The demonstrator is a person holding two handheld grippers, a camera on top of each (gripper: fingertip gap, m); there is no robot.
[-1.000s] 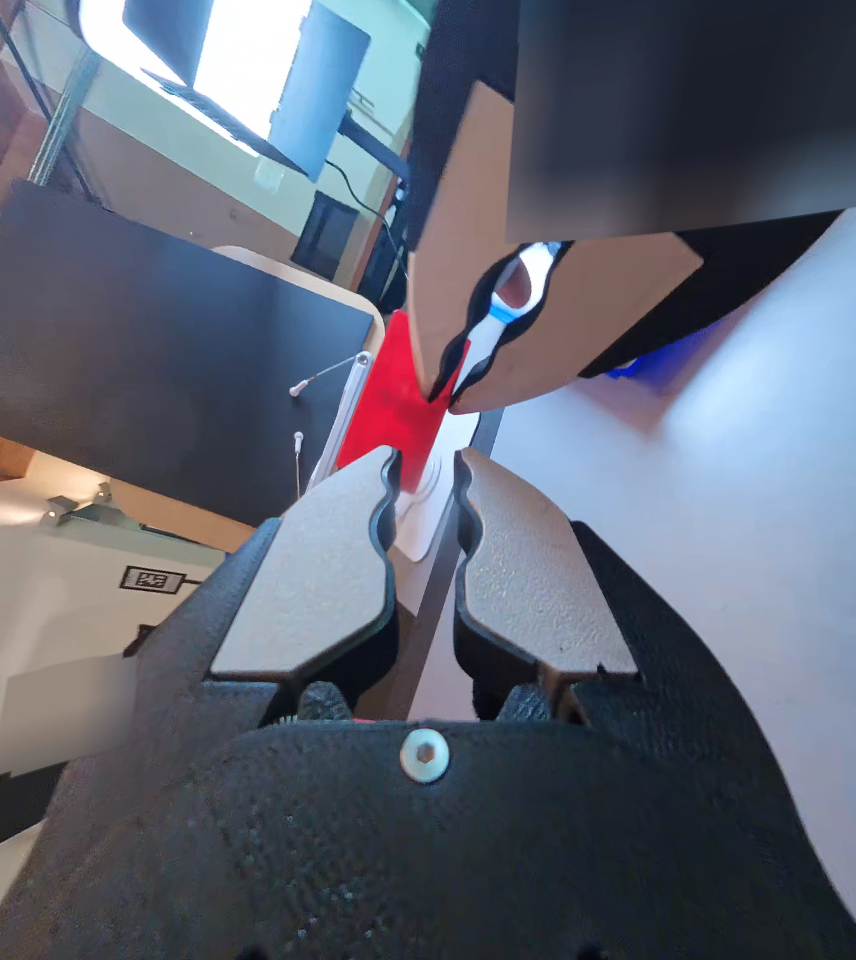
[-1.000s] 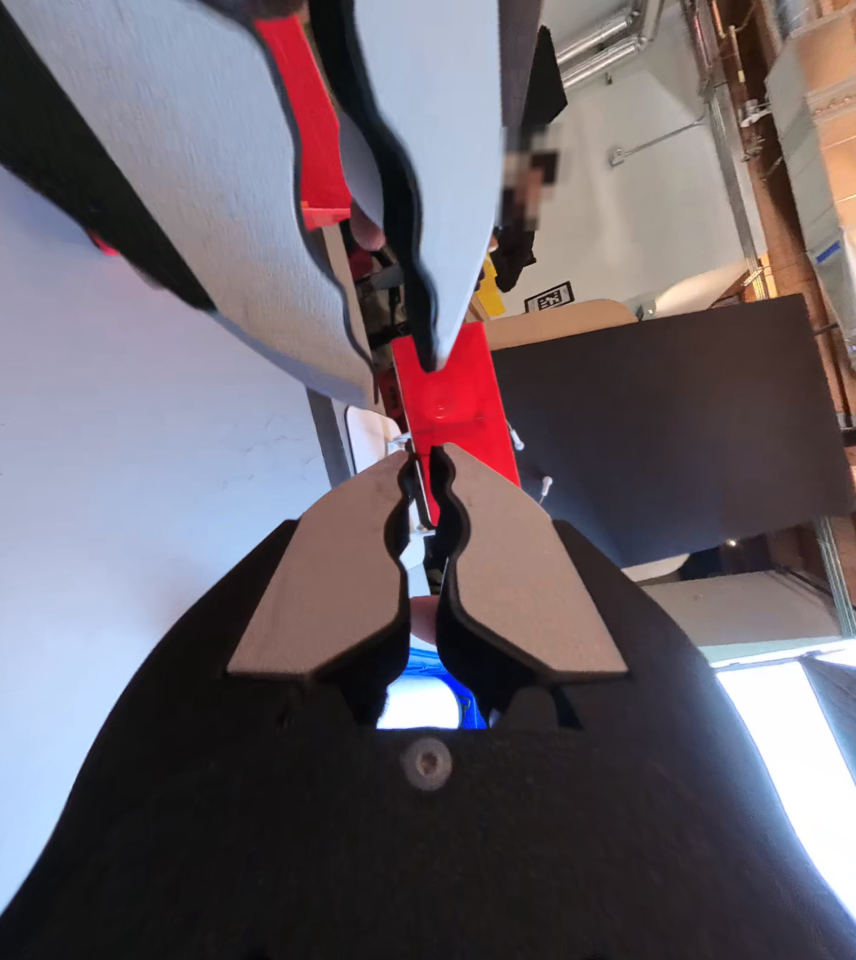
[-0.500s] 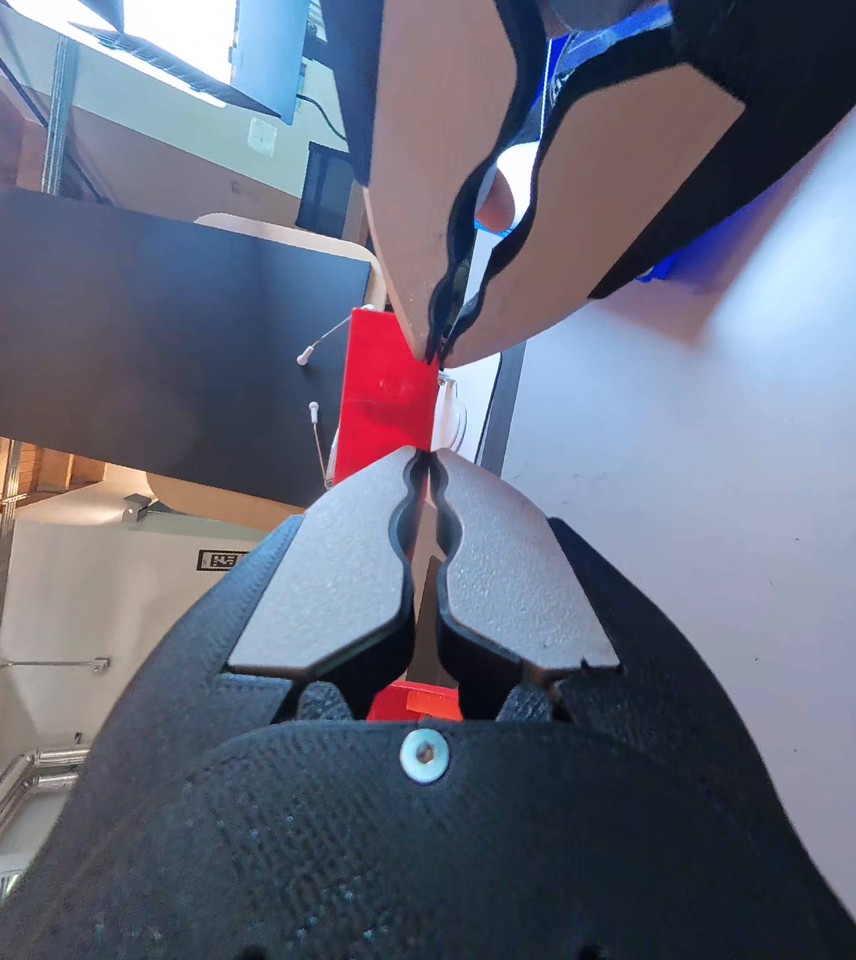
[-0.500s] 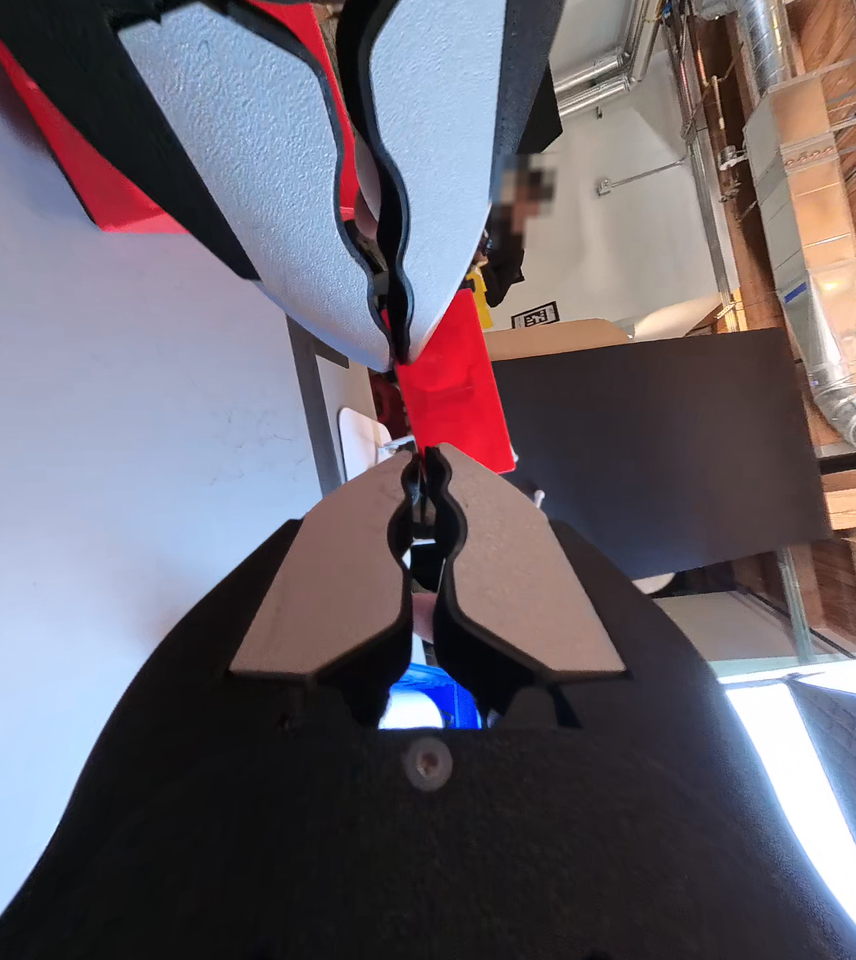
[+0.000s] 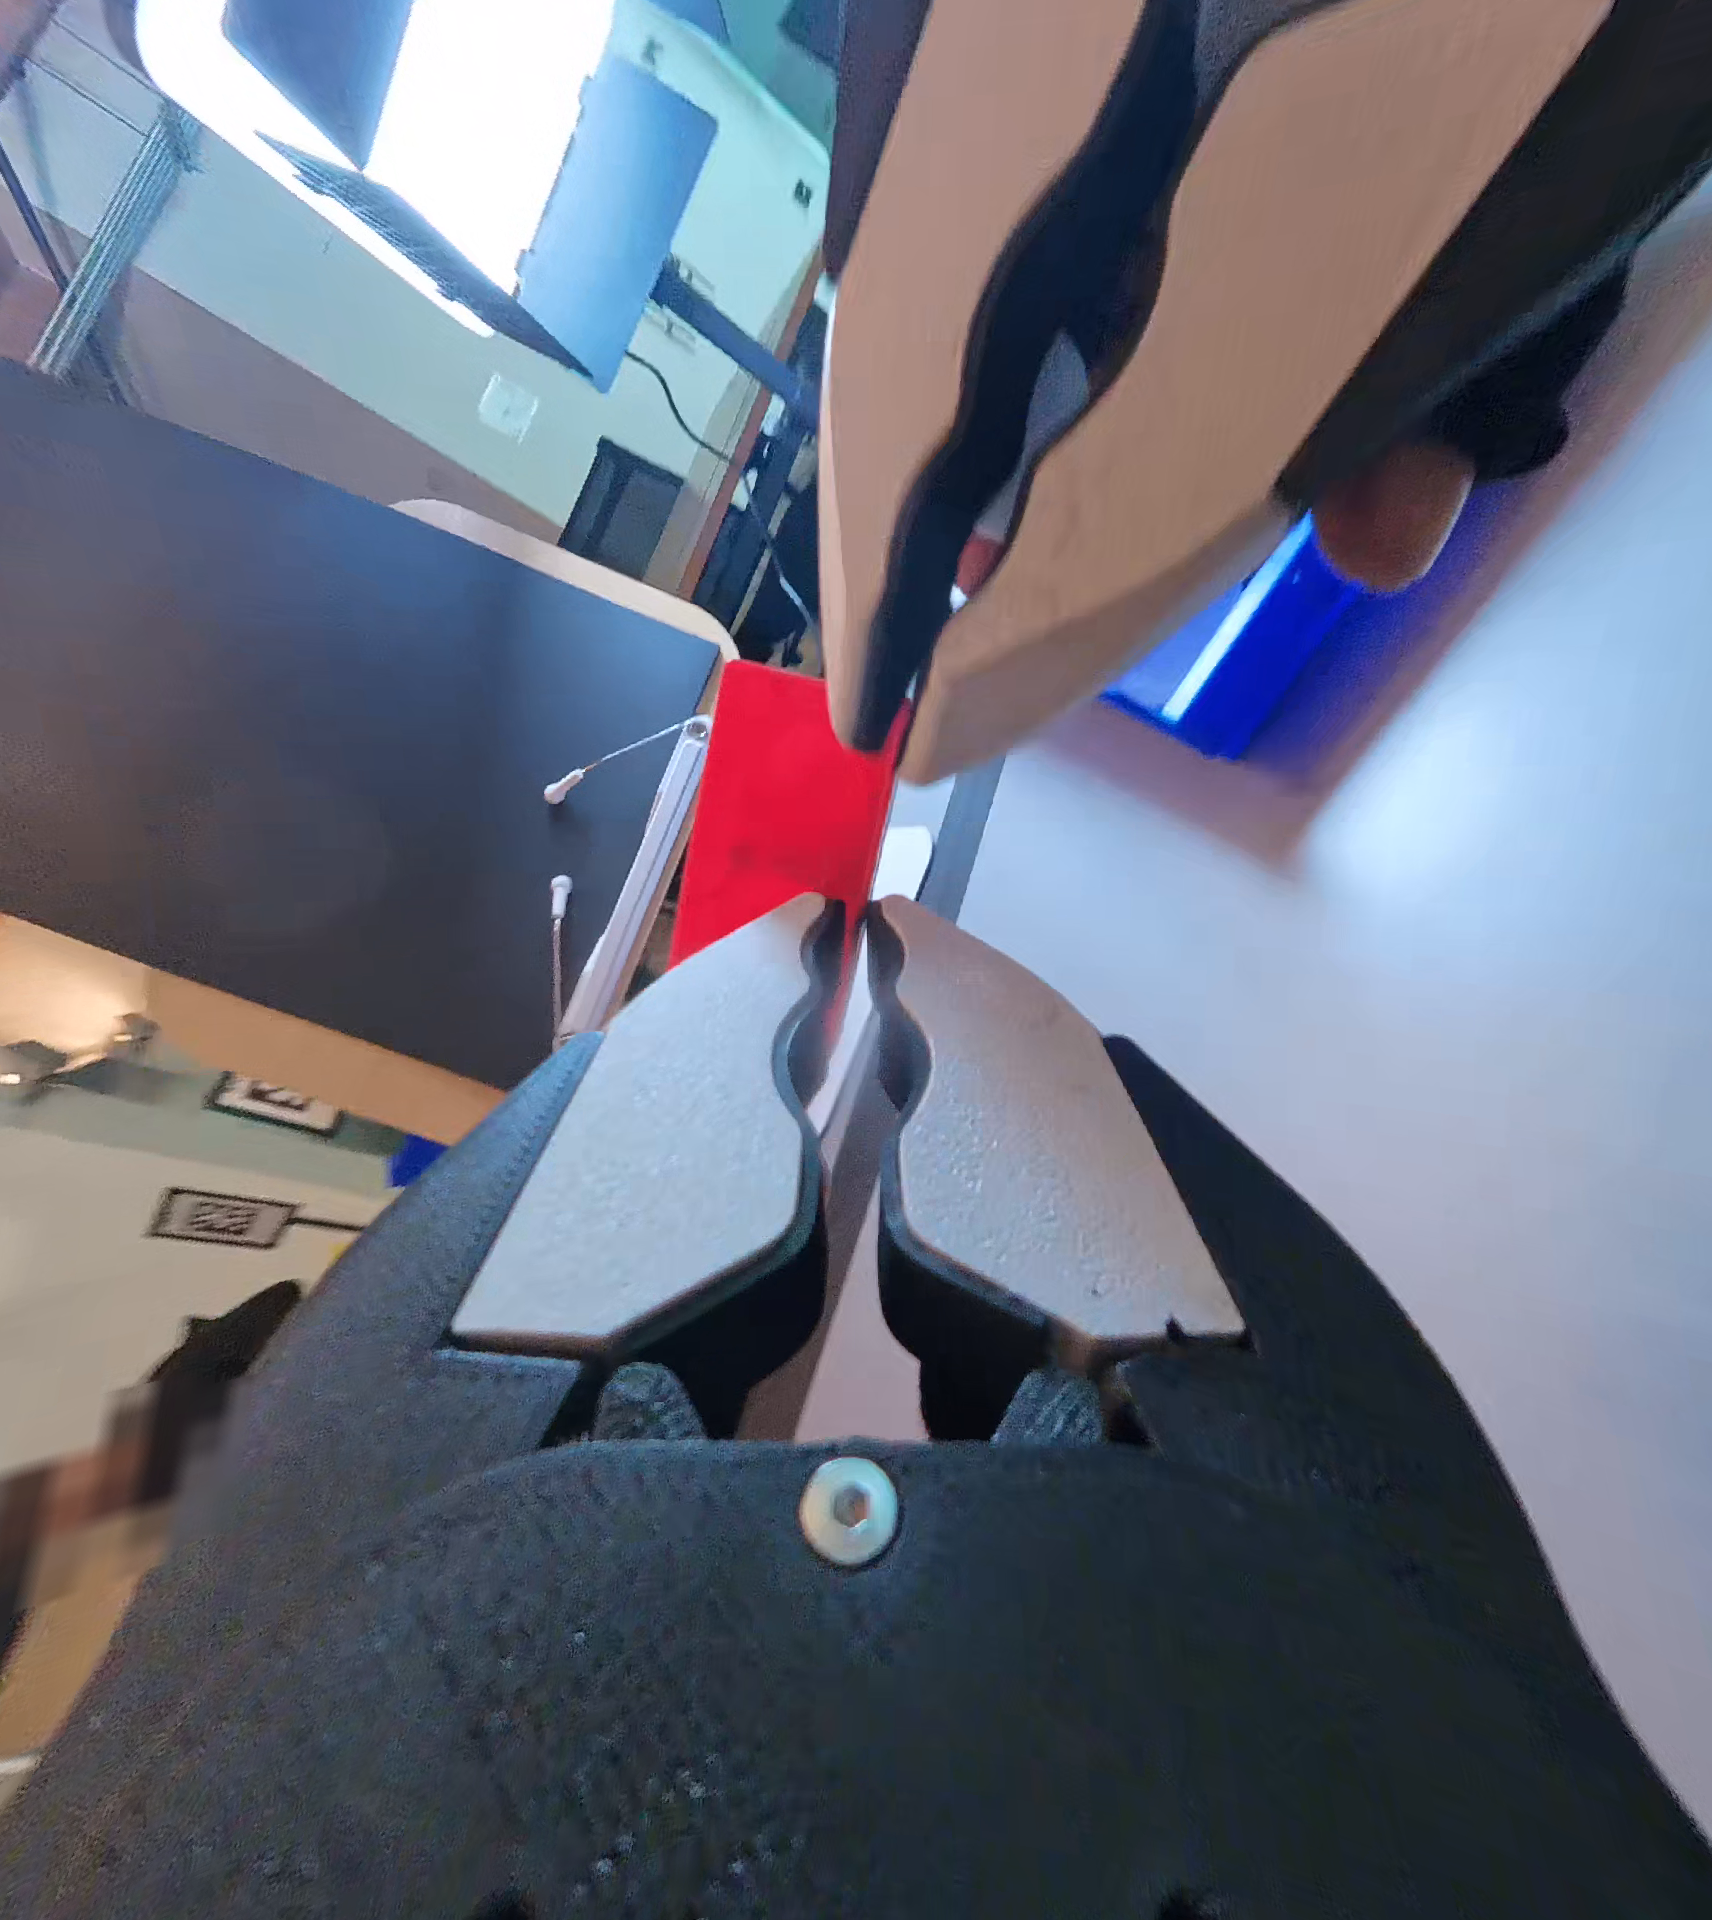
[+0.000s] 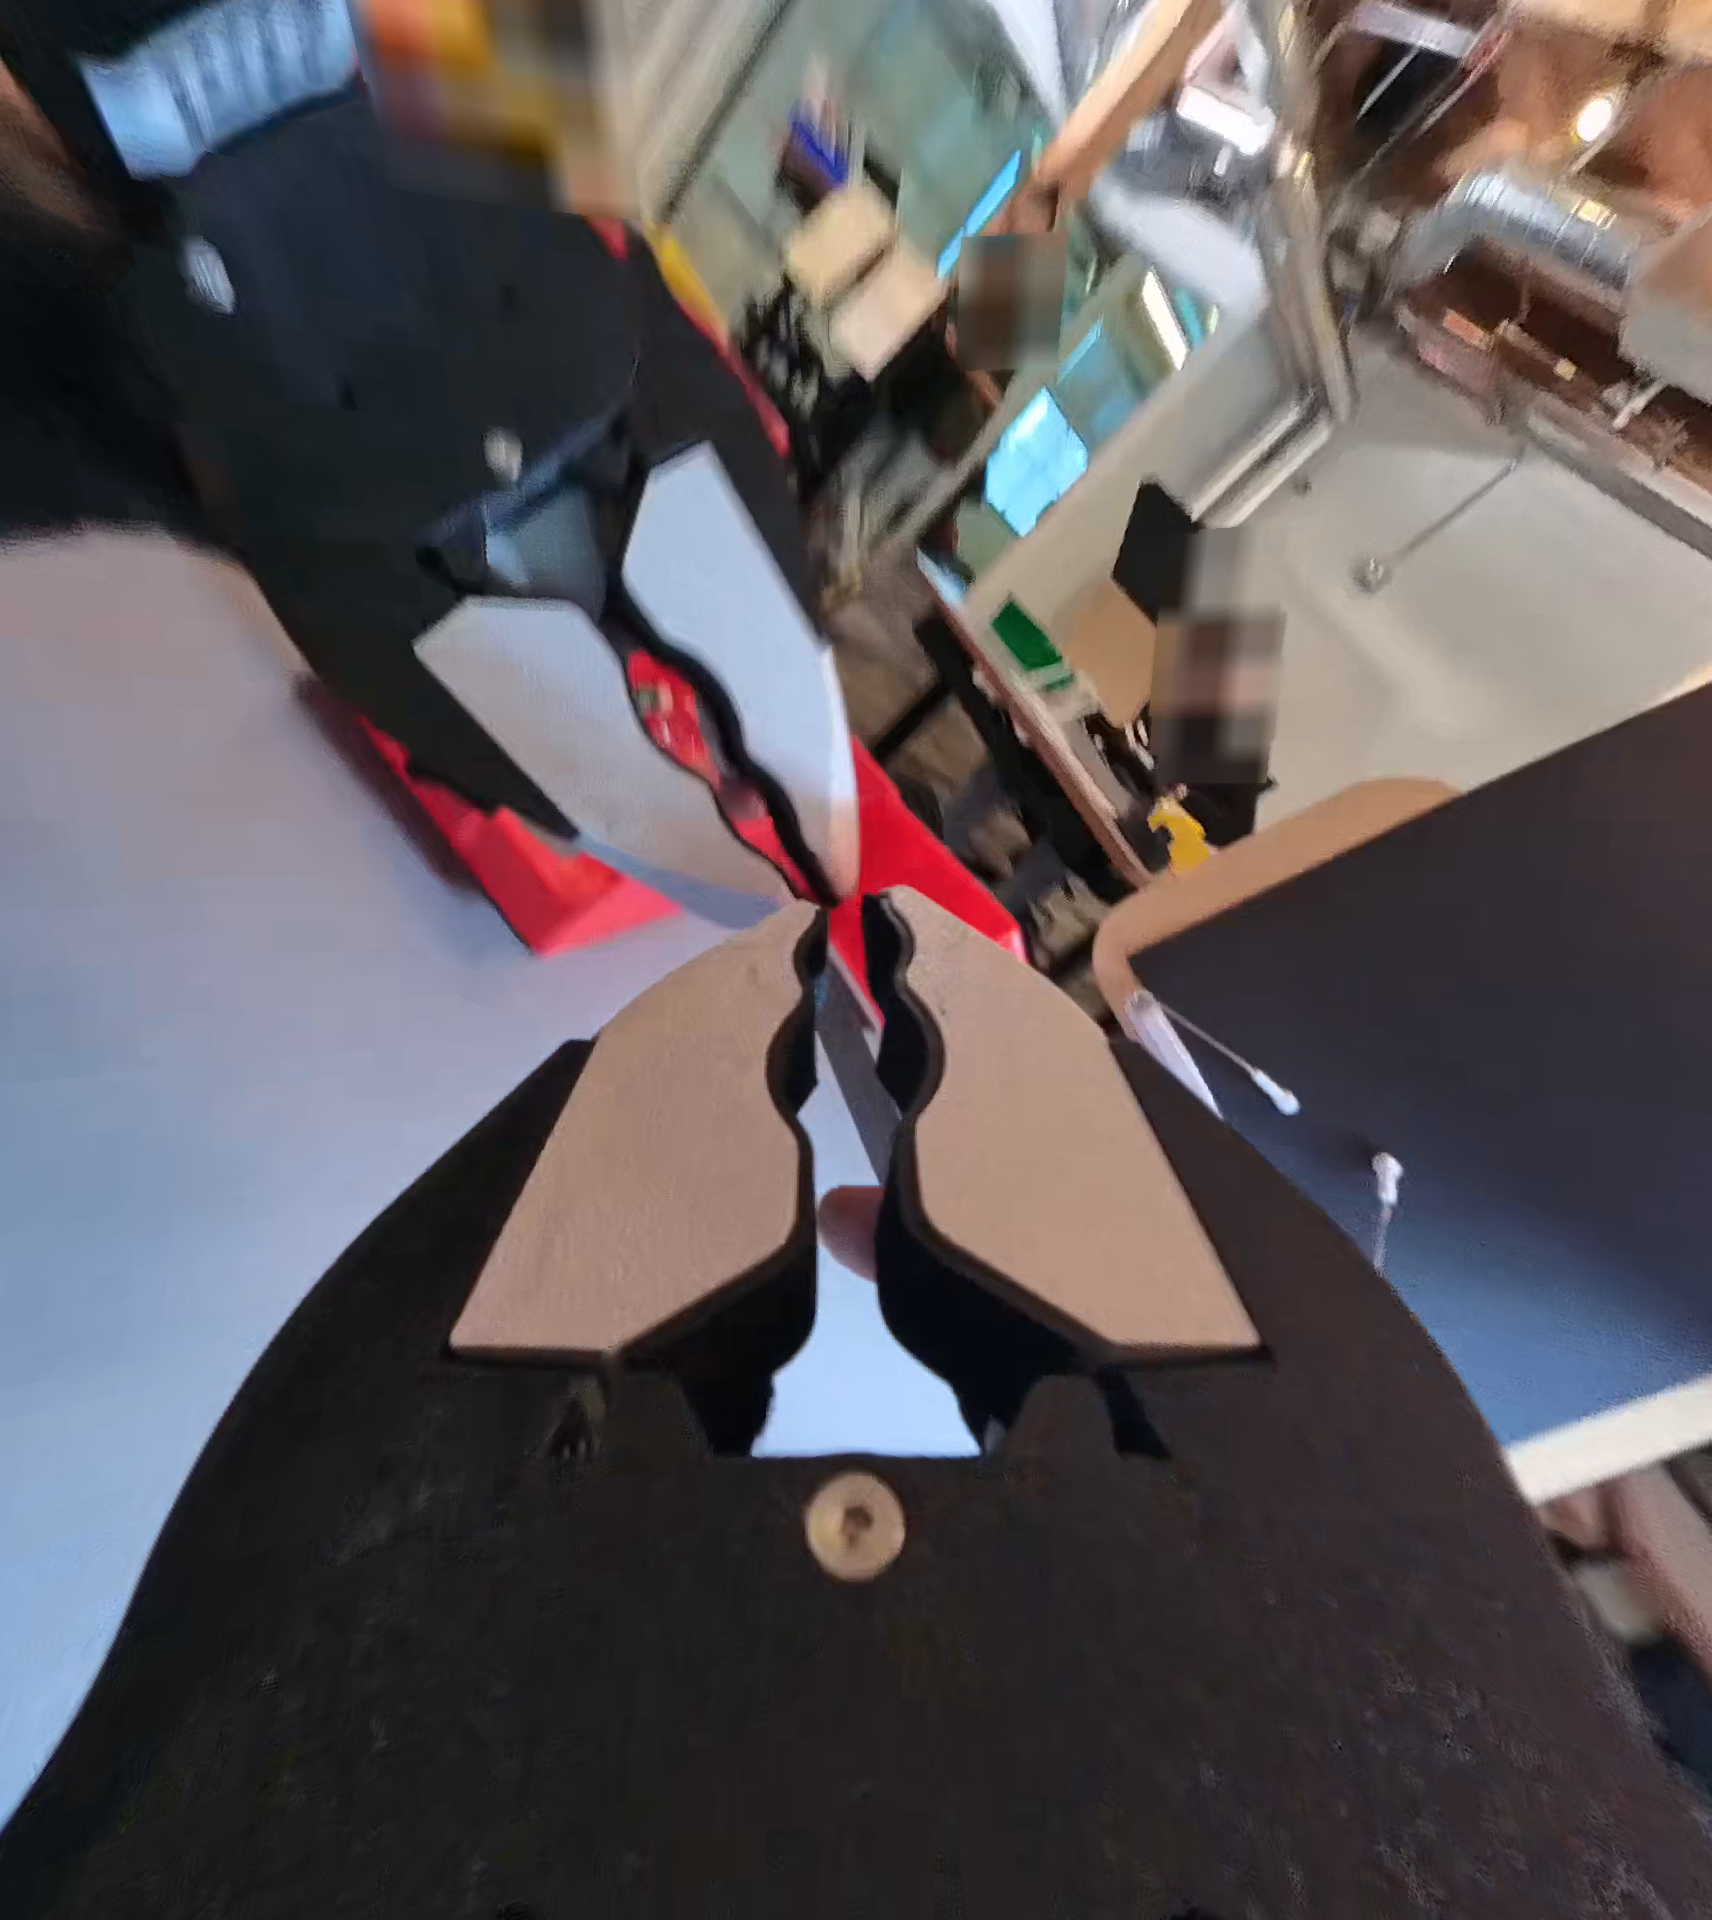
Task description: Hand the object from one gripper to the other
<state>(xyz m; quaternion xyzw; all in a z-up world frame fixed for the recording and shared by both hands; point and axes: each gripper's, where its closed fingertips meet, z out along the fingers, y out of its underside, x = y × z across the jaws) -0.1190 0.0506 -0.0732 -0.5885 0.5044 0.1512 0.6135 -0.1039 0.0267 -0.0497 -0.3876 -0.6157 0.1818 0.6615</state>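
Above the white table (image 5: 1454,1039), mid-air: red card (image 5: 779,800) is held edge-on between the two grippers. Left gripper (image 5: 857,914): fingers (image 5: 665,1143) drawn to a narrow slit, near edge of the card caught at their tips; reads as a firm pinch. Right gripper (image 6: 844,920): fingers also only a slit apart, red showing at the tips, but whether it is clamped or just eased off cannot be told. Change over the last second: left fingers, then parted around the card, have closed on it. Over the last half second the right wrist view has swung and smeared, and the right tips now sit at the card's far corner rather than across its top edge. Judgement: receiving grip made, giving grip about to let go; transfer past its midpoint, not confirmed complete. Count: card, one; grippers, two; blue tray (image 5: 1236,665), one; red tray (image 6: 551,873), one, below the left gripper; black board (image 5: 208,675), one; white-tipped wires (image 5: 558,792) on it, two.
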